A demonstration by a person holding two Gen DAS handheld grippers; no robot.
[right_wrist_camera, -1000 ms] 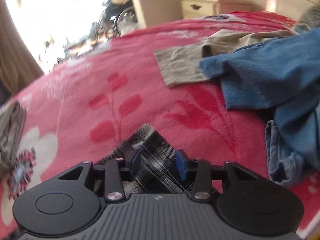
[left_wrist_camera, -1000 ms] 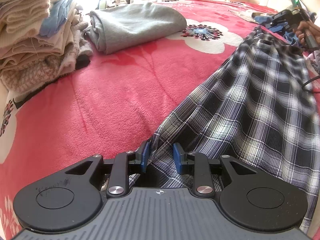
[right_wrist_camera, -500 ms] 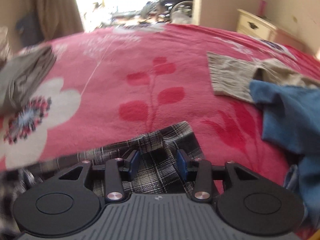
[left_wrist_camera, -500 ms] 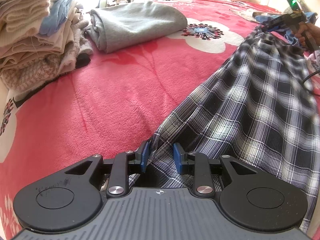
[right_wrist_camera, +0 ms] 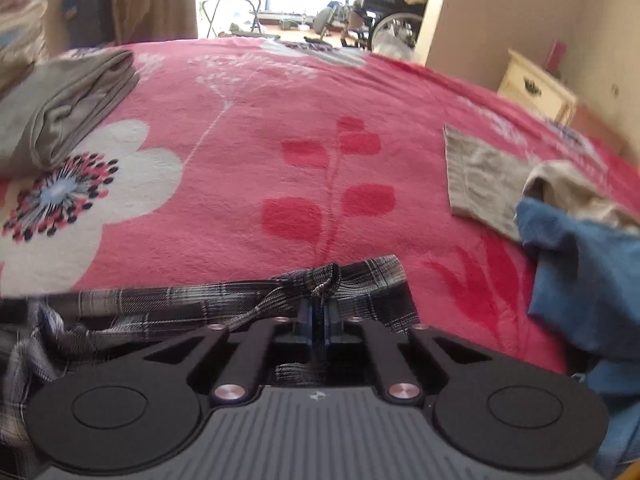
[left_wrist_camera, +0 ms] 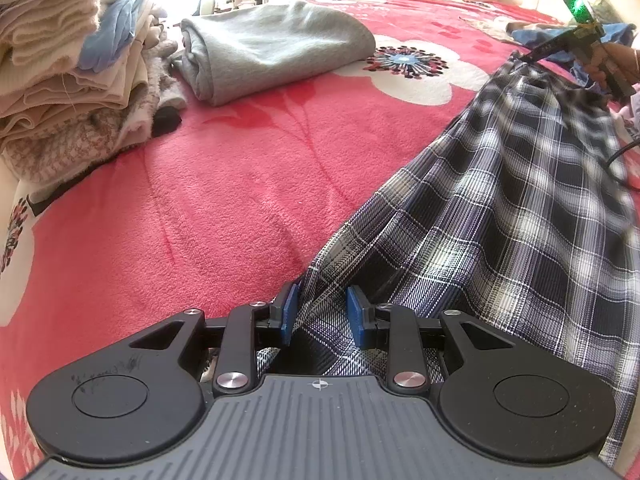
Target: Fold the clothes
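Observation:
A black-and-white plaid garment (left_wrist_camera: pixel 500 220) lies stretched across the red flowered bed cover (left_wrist_camera: pixel 200 200), running from my left gripper to my right one. Its near end is bunched between the blue pads of my left gripper (left_wrist_camera: pixel 322 310), whose jaws stand a little apart around the fold. In the right wrist view, my right gripper (right_wrist_camera: pixel 319 318) is shut on a puckered edge of the plaid garment (right_wrist_camera: pixel 200 300). The left wrist view shows the right gripper (left_wrist_camera: pixel 532 54) at the garment's far end, held by a person's hand (left_wrist_camera: pixel 612 64).
A stack of folded clothes (left_wrist_camera: pixel 68 72) stands at the left, with a folded grey garment (left_wrist_camera: pixel 276 44) beside it. To the right of my right gripper lie a blue garment (right_wrist_camera: pixel 592 280) and a beige one (right_wrist_camera: pixel 480 176). A cream nightstand (right_wrist_camera: pixel 536 88) stands past the bed.
My right gripper's jaws have shut on the plaid edge that lay between them, and it has rolled and swung to the left. The left gripper has kept still.

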